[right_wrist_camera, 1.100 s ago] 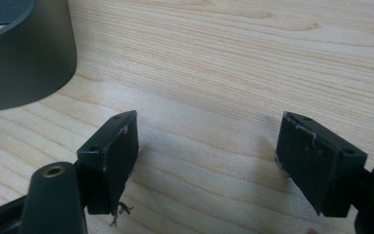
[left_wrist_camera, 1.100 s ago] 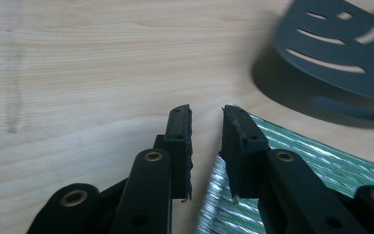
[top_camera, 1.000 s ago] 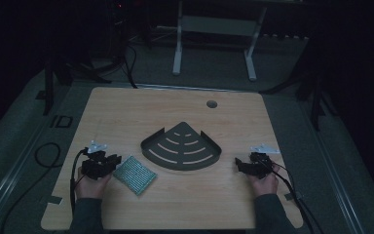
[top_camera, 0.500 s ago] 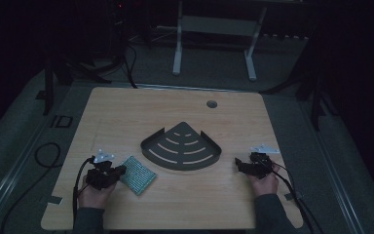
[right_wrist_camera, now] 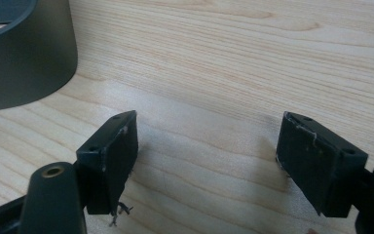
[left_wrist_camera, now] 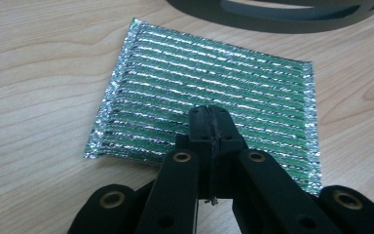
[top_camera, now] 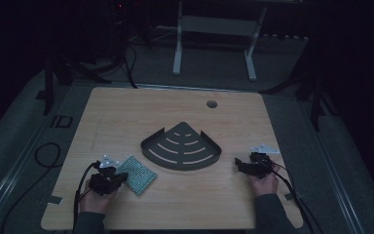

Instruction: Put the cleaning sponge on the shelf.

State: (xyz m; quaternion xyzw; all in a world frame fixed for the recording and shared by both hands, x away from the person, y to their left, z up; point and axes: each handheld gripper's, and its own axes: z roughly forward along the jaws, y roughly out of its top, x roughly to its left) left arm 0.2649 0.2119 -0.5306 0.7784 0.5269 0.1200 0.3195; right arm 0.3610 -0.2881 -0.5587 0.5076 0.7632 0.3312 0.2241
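A green scouring pad (top_camera: 137, 175) with silvery stripes lies flat on the wooden table, left of centre near the front. My left gripper (top_camera: 121, 177) sits at its left edge. In the left gripper view the jaws of this gripper (left_wrist_camera: 209, 116) are pressed together, tips low over the near part of the pad (left_wrist_camera: 209, 78), with nothing seen between them. A dark fan-shaped slotted shelf (top_camera: 181, 146) rests at mid-table. My right gripper (top_camera: 239, 165) is right of the shelf. Its jaws (right_wrist_camera: 207, 151) stand wide apart over bare wood.
The shelf's dark wall (right_wrist_camera: 27, 58) rises at the upper left of the right gripper view and its rim (left_wrist_camera: 272, 12) lies just beyond the pad. A round cable hole (top_camera: 212, 104) is at the table's back. Cables trail off the front edge.
My left hand and gripper have slid back toward the front edge and a little right, ending at the pad's left edge. The pad, shelf and right gripper have stayed put.
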